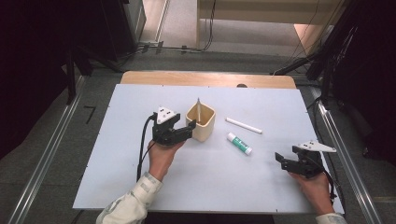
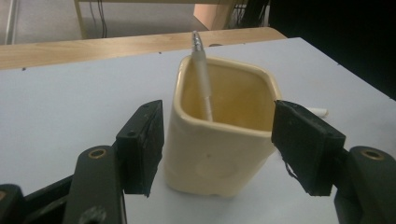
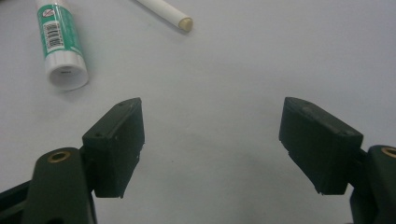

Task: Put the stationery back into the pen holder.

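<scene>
The left tool (image 2: pixel 217 140) stood wide astride the cream cup (image 2: pixel 219 140) mid-counter (image 1: pixel 140 186), pen (image 2: pixel 201 74) inside. The right tool (image 3: pixel 210 144) gaped empty. Next: fetch the glue stick (image 1: pixel 239 143).

cup (image 1: pixel 201 122) blocks left, glue stick (image 1: pixel 239 143) beside

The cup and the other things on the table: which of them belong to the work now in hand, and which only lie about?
In the work:
- cream cup, between the left gripper's jaws
- pen standing inside the cup

Lying about:
- glue stick
- white marker
- right gripper, open over bare table
</scene>
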### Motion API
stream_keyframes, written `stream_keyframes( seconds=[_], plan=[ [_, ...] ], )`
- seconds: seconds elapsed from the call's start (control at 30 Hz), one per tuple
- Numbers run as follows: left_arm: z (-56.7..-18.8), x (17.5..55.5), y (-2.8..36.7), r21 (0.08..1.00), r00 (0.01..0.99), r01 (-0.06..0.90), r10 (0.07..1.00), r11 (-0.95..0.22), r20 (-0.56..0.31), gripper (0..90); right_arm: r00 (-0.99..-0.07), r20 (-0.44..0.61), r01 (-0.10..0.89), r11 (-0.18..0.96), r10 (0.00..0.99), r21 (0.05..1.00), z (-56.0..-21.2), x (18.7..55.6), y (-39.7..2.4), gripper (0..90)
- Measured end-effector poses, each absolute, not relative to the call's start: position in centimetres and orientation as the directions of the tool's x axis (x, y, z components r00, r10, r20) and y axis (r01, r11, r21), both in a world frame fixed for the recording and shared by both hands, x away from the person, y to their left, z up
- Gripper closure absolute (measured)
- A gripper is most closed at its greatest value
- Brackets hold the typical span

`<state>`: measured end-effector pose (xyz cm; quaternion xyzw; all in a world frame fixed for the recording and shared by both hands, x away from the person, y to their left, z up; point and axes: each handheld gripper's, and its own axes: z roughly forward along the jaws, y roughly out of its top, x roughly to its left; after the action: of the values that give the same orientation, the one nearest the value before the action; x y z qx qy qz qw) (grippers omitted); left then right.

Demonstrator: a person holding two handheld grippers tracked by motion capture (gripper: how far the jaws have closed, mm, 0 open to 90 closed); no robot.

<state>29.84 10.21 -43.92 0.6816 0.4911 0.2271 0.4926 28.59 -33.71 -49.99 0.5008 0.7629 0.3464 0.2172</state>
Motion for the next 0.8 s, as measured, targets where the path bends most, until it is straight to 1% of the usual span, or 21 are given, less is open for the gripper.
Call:
stream_keyframes(
  seconds=[0.07, 0.37, 0.57, 0.8],
  plan=[
    [-44.1, 29.6, 10.6, 0.893, 0.406, 0.449, 0.897, -0.03, -0.174, 34.2, -0.405, 0.013, 0.613, 0.261, 0.914, 0.745, -50.0, 28.6, -33.7, 21.1],
    [-46.3, 28.1, 13.1, 0.874, 0.347, 0.485, 0.924, -0.029, -0.162, 34.0, -0.411, 0.012, 0.613, 0.267, 0.912, 0.744, -50.0, 28.7, -33.4, 21.3],
    [-47.1, 27.2, 14.1, 0.869, 0.317, 0.494, 0.936, -0.025, -0.154, 34.0, -0.416, 0.008, 0.609, 0.272, 0.909, 0.745, -50.0, 28.6, -33.3, 21.4],
    [-48.0, 26.1, 15.0, 0.861, 0.302, 0.507, 0.942, -0.032, -0.143, 34.0, -0.424, 0.006, 0.608, 0.28, 0.906, 0.743, -50.1, 28.7, -33.2, 21.8]
  ],
)
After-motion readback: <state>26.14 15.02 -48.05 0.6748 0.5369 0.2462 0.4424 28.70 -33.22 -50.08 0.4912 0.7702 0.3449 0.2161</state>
